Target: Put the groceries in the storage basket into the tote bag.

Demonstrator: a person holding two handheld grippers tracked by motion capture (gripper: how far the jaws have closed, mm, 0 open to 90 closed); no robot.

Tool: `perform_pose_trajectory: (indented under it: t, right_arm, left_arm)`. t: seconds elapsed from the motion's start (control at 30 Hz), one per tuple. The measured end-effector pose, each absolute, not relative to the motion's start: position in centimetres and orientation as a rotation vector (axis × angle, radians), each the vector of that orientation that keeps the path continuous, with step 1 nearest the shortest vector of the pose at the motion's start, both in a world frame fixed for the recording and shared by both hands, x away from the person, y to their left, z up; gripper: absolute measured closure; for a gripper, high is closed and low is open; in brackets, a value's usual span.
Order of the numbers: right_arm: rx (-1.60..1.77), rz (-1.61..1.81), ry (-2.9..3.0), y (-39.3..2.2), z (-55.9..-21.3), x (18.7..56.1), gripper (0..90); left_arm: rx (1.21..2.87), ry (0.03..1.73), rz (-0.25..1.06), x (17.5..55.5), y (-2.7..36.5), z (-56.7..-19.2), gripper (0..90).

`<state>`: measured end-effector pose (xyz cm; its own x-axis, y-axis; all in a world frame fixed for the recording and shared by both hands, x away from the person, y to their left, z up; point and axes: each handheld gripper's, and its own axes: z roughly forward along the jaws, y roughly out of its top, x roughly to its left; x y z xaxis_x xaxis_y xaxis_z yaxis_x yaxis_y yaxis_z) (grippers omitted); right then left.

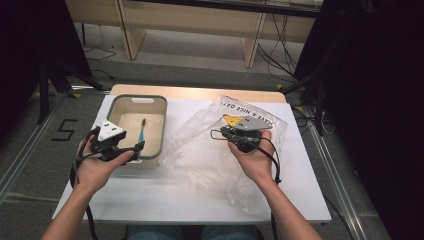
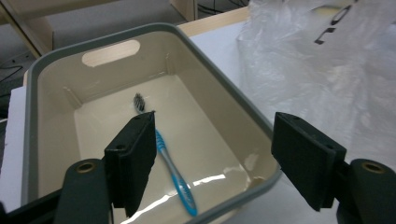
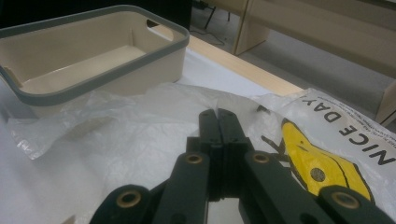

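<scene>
One blue toothbrush (image 2: 173,170) with dark bristles lay inside the beige, grey-rimmed plastic bin (image 1: 162,125). Right of the bin sprawled a crinkled, translucent plastic bag (image 1: 200,150). The left gripper (image 2: 215,161) hung over the bin's near rim, jaws apart; the right gripper (image 3: 218,123) was over the bag, jaws pressed together.

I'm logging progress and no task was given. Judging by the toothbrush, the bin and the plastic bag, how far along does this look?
Looks done: the toothbrush lies loose in the bin, and the open left tool hovers at the bin's near rim, gripping nothing. In hand: the right tool, jaws shut, is over the crumpled plastic bag, though whether it pinches the bag is unclear. Left: probably dealing with the bag; that's a guess.
</scene>
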<state>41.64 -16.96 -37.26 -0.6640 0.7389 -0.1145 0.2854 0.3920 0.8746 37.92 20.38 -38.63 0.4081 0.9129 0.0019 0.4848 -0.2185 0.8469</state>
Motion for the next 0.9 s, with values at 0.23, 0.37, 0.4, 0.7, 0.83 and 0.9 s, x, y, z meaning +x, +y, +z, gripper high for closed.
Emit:
perform_pose_trajectory:
  t: [0.23, 0.37, 0.4, 0.7, 0.83, 0.9]
  right_arm:
    - [0.885, 1.211, 2.161, -17.2, -37.2, 41.5, 90.0]
    - [0.889, 1.211, 2.162, -17.4, -37.2, 41.5, 90.0]
    - [0.885, 1.213, 2.161, -17.5, -37.2, 41.5, 90.0]
    - [0.883, 1.204, 2.168, -17.5, -37.3, 41.3, 90.0]
    - [0.883, 1.202, 2.174, -17.4, -37.5, 41.4, 90.0]
    - [0.881, 1.2, 2.176, -17.4, -37.5, 41.4, 90.0]
  left_arm:
    - [1.894, 1.248, 0.663, 40.8, 20.6, -38.3, 31.6]
    - [1.918, 1.265, 0.65, 42.2, 20.3, -38.2, 31.7]
    - [1.922, 1.273, 0.645, 42.6, 20.3, -38.2, 31.9]
    - [1.982, 1.344, 0.611, 46.0, 20.3, -39.2, 33.6]
    - [2.008, 1.382, 0.598, 47.3, 20.1, -39.9, 34.9]
    - [2.024, 1.394, 0.592, 48.0, 19.9, -40.2, 35.2]
